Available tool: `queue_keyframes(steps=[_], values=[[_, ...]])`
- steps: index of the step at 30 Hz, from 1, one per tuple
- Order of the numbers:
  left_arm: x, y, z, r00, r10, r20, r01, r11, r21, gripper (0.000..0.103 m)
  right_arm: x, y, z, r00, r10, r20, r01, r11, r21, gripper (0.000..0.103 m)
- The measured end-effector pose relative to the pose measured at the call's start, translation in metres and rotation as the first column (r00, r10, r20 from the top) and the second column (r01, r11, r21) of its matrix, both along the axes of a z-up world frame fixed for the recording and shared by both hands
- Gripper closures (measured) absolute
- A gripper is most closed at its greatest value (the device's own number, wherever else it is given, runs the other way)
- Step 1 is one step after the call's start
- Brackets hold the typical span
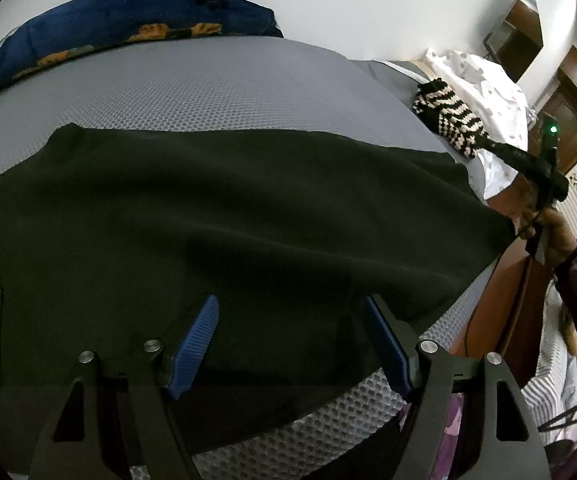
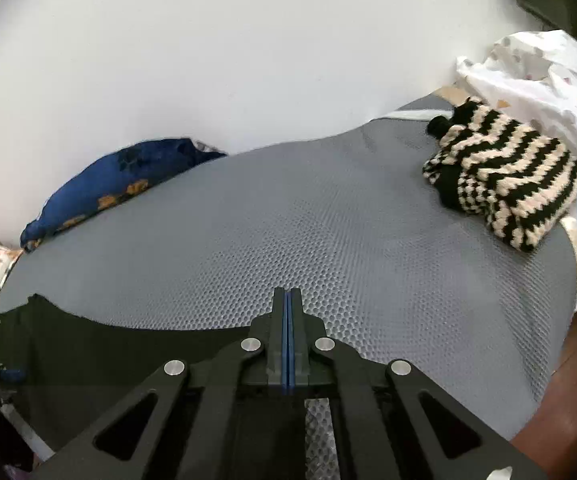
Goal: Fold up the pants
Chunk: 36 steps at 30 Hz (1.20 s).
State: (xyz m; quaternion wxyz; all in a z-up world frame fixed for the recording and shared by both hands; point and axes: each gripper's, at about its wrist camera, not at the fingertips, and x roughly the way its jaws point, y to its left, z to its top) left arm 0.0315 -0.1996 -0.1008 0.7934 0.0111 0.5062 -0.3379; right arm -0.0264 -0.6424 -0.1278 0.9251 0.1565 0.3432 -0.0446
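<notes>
Pants (image 1: 216,216), black, lie spread across the grey mesh mattress (image 1: 216,84); their left side runs out of the left wrist view. Over their near edge the left gripper (image 1: 292,340) hangs with blue pads apart, nothing between them. The right gripper (image 2: 287,320) has its pads pressed together; in the left wrist view the cloth's right corner rises to it, though the pinch itself is hard to make out. A striped knit (image 2: 504,184) lies well apart.

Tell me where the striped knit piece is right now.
The striped knit piece lies at the far right of the grey mattress in the right wrist view, against the white spotted cloth, well clear of the black pants.
</notes>
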Motion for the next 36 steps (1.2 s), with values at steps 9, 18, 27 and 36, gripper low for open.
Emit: queue_keyframes(steps=[9,18,27,36], values=[[-0.004,-0.004,0.000,1.000,-0.023,-0.011,0.023,1.000,0.009,0.028,0.011,0.043,-0.043,0.966,0.152,-0.208,-0.176,0.979,-0.103,0.069],[-0.003,-0.006,0.000,1.000,-0.002,-0.022,0.003,1.000,0.015,0.024,-0.003,0.045,-0.022,0.990,0.111,-0.087,-0.123,0.981,-0.153,0.101],[-0.007,-0.005,0.001,1.000,-0.013,0.008,0.013,1.000,0.019,0.024,0.027,0.034,-0.020,0.997,0.027,-0.067,-0.035,0.993,-0.111,0.101],[-0.009,0.004,0.000,1.000,-0.012,0.023,0.012,1.000,0.016,0.024,0.001,-0.004,-0.019,0.985,-0.152,-0.080,0.158,0.985,0.067,0.079]])
